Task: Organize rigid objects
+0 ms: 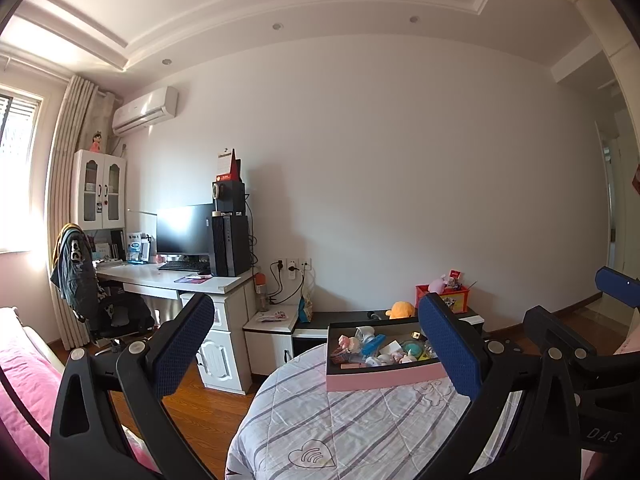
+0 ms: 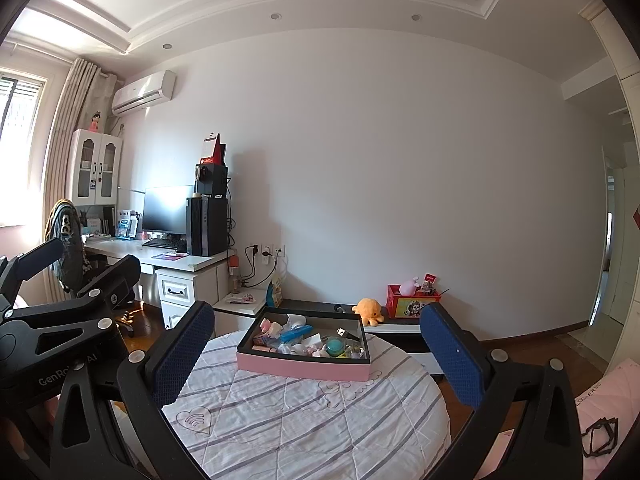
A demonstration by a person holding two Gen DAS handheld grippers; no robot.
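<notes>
Box [image 2: 302, 368] on bed [image 2: 304, 432]; desk [image 2: 132, 254] left.

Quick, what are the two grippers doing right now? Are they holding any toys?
Left gripper: open, holding nothing.
Right gripper: open, holding nothing.
The toys are all in the pink box on the bed.

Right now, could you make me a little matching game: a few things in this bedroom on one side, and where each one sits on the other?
Things:
1. pink tray
2. orange plush octopus
3. air conditioner
4. monitor

Places:
A. high on the wall beside the curtain
B. on the striped quilt, full of small items
C. on the white desk, next to the black computer tower
D. on the low dark cabinet, left of the red box

Pairs: 1-B, 2-D, 3-A, 4-C
</notes>
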